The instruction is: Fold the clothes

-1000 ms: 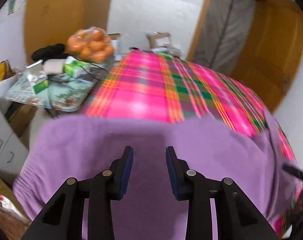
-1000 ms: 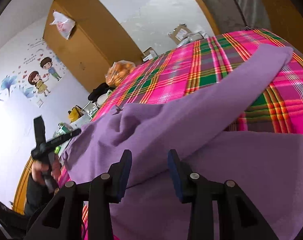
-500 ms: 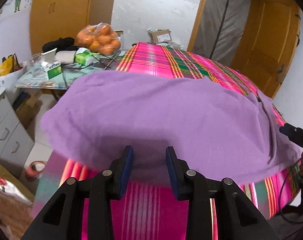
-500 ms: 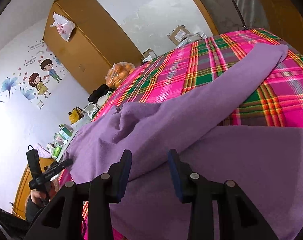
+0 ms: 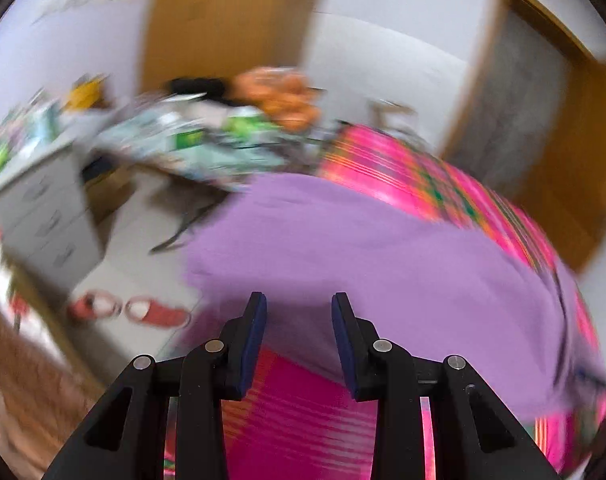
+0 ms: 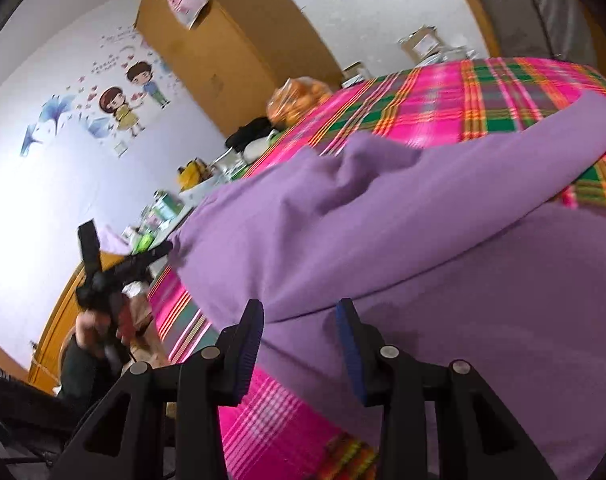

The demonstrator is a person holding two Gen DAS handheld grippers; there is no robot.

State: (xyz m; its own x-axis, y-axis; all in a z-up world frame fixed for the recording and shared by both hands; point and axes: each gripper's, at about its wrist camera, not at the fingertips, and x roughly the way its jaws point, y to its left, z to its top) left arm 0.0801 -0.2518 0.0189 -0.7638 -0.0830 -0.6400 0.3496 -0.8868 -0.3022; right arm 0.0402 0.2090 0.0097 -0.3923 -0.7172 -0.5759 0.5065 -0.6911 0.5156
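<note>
A purple garment (image 5: 383, 264) lies spread on the pink plaid bed cover (image 5: 435, 176); the left wrist view is blurred by motion. My left gripper (image 5: 298, 312) is open, just above the garment's near edge, holding nothing. In the right wrist view the purple garment (image 6: 403, 232) shows a long sleeve stretched toward the right and a fold across the middle. My right gripper (image 6: 299, 320) is open over the garment's near part, nothing between its fingers. The left gripper (image 6: 115, 268) appears at the left of that view, held in a hand beside the bed's corner.
A side table (image 5: 207, 148) with boxes and a bag of oranges (image 5: 283, 100) stands beyond the bed's far left corner. Grey drawers (image 5: 43, 216) and red slippers (image 5: 131, 308) are on the floor at left. A wooden wardrobe (image 6: 223, 64) and door (image 5: 583, 140) line the walls.
The left gripper swung left and pulled back to the garment's near left corner, blurring its view. The right gripper shifted slightly; the garment's edge now bunches more in front of it.
</note>
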